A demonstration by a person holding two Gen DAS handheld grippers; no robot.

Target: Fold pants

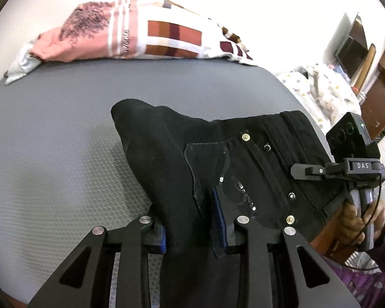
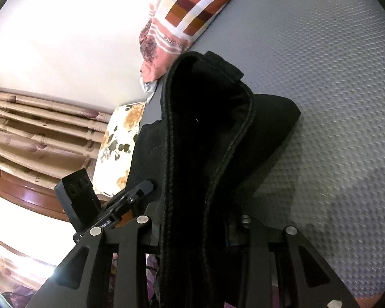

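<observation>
Black pants [image 1: 243, 154] | left hand-held gripper [image 1: 195, 220] clamps them, angled down | right hand-held gripper [image 2: 200, 231] clamps waistband

Two close wrist fisheyes look down along their fingers; both share the black pants [image 1: 243, 154] and grey mat [image 1: 64, 128].

Black pants [image 1: 243, 154] with brass-coloured rivets lie on a grey dimple-textured mat [image 1: 64, 141]; upper frame, a white pillow [image 1: 172, 38] bears rust, maroon and ochre blocks beside pink white-striped cloth [image 1: 89, 33]; lower right, a purple patterned sleeve [image 1: 372, 282].
</observation>
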